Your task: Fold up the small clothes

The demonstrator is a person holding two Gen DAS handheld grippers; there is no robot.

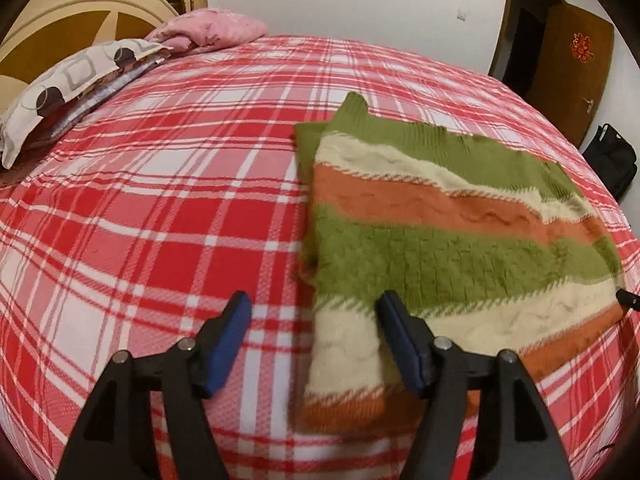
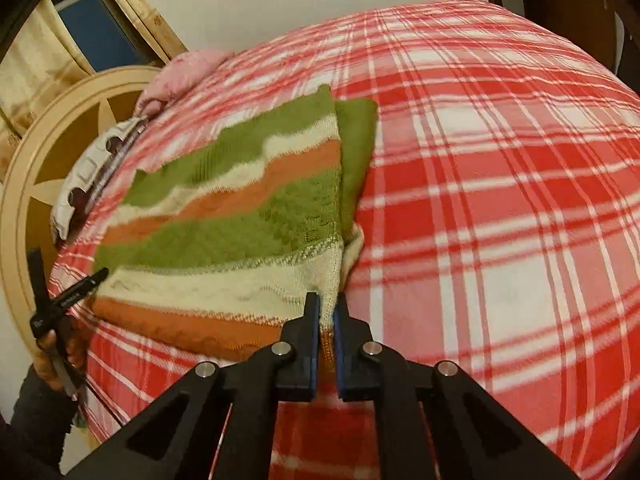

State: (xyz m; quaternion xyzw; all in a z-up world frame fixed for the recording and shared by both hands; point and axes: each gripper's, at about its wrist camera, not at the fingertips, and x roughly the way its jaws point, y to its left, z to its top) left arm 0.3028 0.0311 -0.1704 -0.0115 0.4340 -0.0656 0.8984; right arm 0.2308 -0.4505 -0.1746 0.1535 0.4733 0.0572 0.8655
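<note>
A striped knit sweater [image 1: 440,248] in green, cream and orange lies folded flat on the red plaid bed cover [image 1: 160,200]. My left gripper [image 1: 314,312] is open over the sweater's near left corner. One blue pad rests above the cover and the other above the knit, and neither presses on the fabric. In the right wrist view my right gripper [image 2: 327,312] is shut on the near right edge of the sweater [image 2: 240,240], with cream knit pinched between its pads. The left gripper [image 2: 68,292] shows at that view's left edge, held by a hand.
A patterned pillow [image 1: 60,88] and a pink pillow [image 1: 212,28] lie by the round headboard [image 1: 80,12] at the far left. A brown door [image 1: 576,72] and a black bag [image 1: 612,160] are beyond the bed's right side. Bare plaid cover [image 2: 500,240] stretches right of the sweater.
</note>
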